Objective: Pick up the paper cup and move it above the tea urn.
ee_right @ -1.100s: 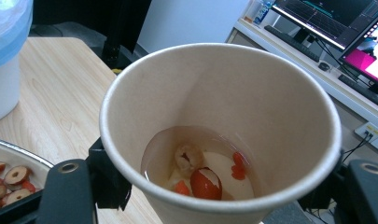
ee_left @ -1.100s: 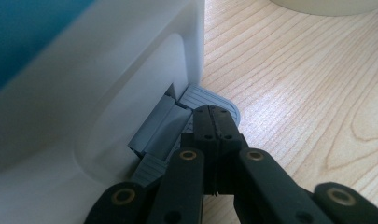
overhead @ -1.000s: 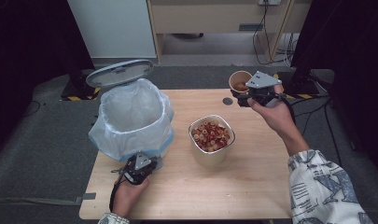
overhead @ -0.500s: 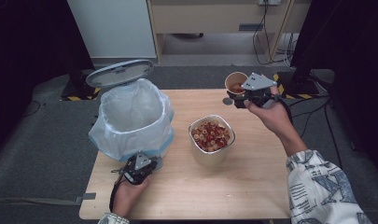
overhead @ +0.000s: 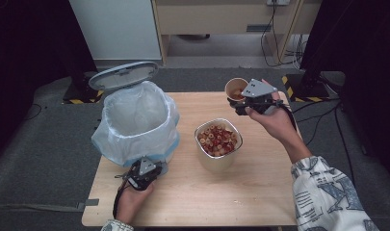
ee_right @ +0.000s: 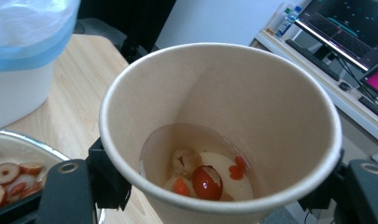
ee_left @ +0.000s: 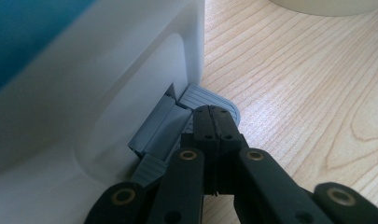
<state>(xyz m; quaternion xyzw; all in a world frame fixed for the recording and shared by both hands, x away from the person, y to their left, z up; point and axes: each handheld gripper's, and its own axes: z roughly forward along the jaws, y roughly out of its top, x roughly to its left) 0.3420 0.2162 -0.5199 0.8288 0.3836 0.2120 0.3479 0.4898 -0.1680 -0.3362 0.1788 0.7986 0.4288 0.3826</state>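
Since a second ago the right gripper (overhead: 241,102) has carried the paper cup (overhead: 236,88) a bit leftward along the table's far edge, toward the middle; the left gripper (overhead: 149,169) hasn't budged.

High view: the cup is held off the table (overhead: 260,192) near the far right corner, just beyond the bowl (overhead: 218,142) of red and pale slices that sits mid-table. White bin (overhead: 135,120) with a clear liner takes up the left side, lid (overhead: 123,76) tipped open at the back. The left gripper sits low at the bin's near side, by the near left edge.

Left gripper view: jaws pressed together, nothing between them — tips resting on the grey pedal (ee_left: 196,100) at the bin's base.

Right gripper view: jaws clamped on either side of the cup, which is upright-ish and holds some liquid with a few red and pale bits at the bottom. Bin and bowl show off to the left.
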